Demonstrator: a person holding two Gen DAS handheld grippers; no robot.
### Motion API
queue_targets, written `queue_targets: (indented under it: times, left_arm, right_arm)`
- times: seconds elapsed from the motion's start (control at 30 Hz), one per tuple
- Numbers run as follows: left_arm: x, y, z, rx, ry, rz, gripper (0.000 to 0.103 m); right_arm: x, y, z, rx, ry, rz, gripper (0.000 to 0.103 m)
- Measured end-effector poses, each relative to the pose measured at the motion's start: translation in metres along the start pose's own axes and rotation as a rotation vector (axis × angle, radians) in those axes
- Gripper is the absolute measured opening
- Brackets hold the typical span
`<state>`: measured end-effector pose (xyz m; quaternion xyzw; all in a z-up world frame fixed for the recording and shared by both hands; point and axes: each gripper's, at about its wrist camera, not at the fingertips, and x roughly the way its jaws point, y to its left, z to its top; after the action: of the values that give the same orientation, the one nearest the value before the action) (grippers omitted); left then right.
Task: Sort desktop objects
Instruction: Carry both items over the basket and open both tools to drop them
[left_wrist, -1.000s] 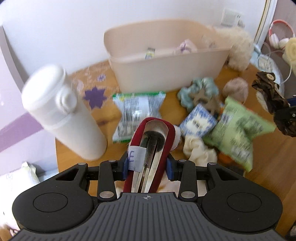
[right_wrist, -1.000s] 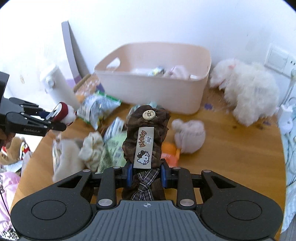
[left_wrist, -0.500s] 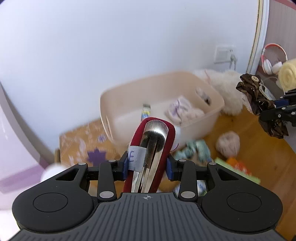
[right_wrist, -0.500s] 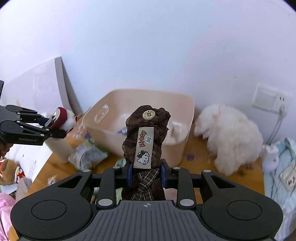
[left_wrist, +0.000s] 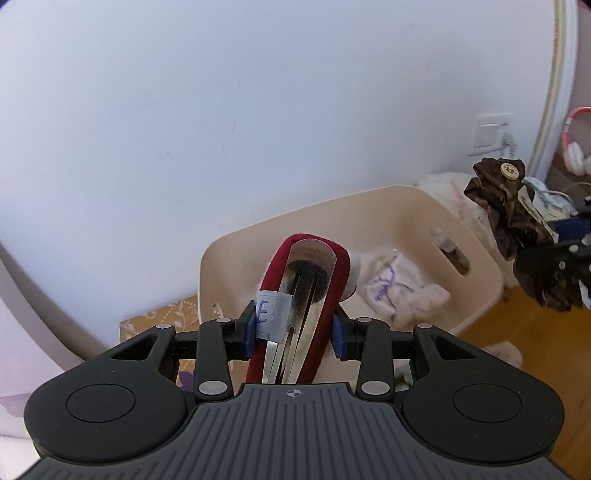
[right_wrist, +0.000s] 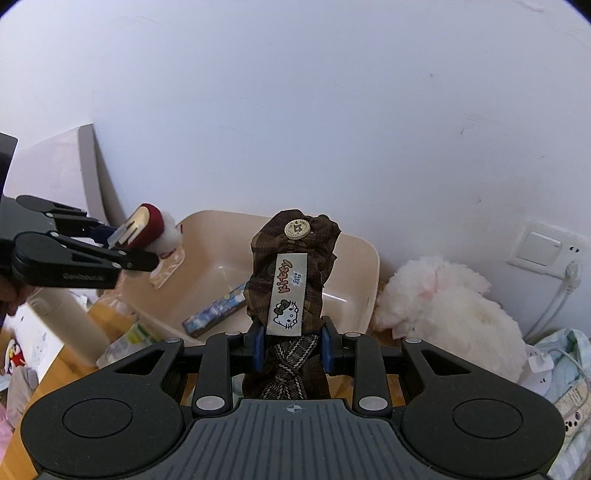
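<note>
Left wrist view: left gripper (left_wrist: 294, 328) fingers clamp a red hair clip (left_wrist: 301, 295), long axis pointing forward over the beige bin (left_wrist: 388, 210). Right gripper (right_wrist: 290, 345) fingers clamp a brown scrunchie (right_wrist: 295, 273) likewise; a white plush toy (right_wrist: 450, 310) sits beside the bin.

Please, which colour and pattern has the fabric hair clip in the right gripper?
Dark brown plaid hair clip, with a round button on top; the right wrist view shows it best.

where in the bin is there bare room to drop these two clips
Bare bin floor lies between the blue packet and the right wall. In the left wrist view the floor around the white printed cloth near the handle slot is crowded.
</note>
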<state>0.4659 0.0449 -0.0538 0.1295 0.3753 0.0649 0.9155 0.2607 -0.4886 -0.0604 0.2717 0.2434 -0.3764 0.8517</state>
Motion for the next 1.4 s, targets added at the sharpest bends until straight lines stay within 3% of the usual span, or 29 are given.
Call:
queue_targets:
  times: [0.37,0.57,0.73,0.77,0.8,0.87,0.9,0.93,1.0,1.07,1.2,1.4]
  left_arm:
    - [0.071,-0.001,0.005,-0.118,0.141,0.059,0.039]
    - [0.09,-0.012,0.0,-0.099,0.211,0.075,0.04]
    - [0.098,-0.017,-0.003,-0.101,0.267,0.043,0.042]
    - [0.094,-0.015,-0.005,-0.1,0.264,0.046,0.044]
    - [0.093,-0.015,-0.005,-0.099,0.262,0.045,0.048]
    - [0.089,-0.015,-0.005,-0.099,0.258,0.046,0.062]
    - [0.086,-0.014,-0.005,-0.101,0.254,0.057,0.07]
    - [0.082,-0.014,-0.004,-0.103,0.246,0.066,0.073]
    - [0.075,-0.011,-0.004,-0.111,0.233,0.075,0.074]
    - [0.068,-0.008,-0.005,-0.121,0.231,0.078,0.074]
    - [0.053,-0.002,-0.008,-0.14,0.216,0.098,0.074]
    - [0.02,0.002,-0.009,-0.153,0.201,0.099,0.075]
  right_arm:
    - [0.088,0.001,0.015,0.044,0.126,-0.048,0.028]
    - [0.112,0.009,0.01,0.001,0.17,-0.07,0.028]
    - [0.124,0.021,0.01,-0.022,0.187,-0.078,0.028]
    - [0.125,0.025,0.01,-0.028,0.192,-0.08,0.032]
    - [0.126,0.027,0.009,-0.034,0.197,-0.079,0.042]
    - [0.126,0.03,0.009,-0.032,0.193,-0.07,0.048]
    - [0.125,0.03,0.01,-0.029,0.187,-0.069,0.058]
    - [0.123,0.031,0.011,-0.028,0.181,-0.072,0.07]
    - [0.12,0.032,0.013,-0.026,0.164,-0.084,0.079]
    - [0.113,0.029,0.015,-0.018,0.156,-0.089,0.08]
    - [0.094,0.022,0.017,0.016,0.131,-0.098,0.095]
    - [0.062,0.014,0.013,0.061,0.084,-0.105,0.103]
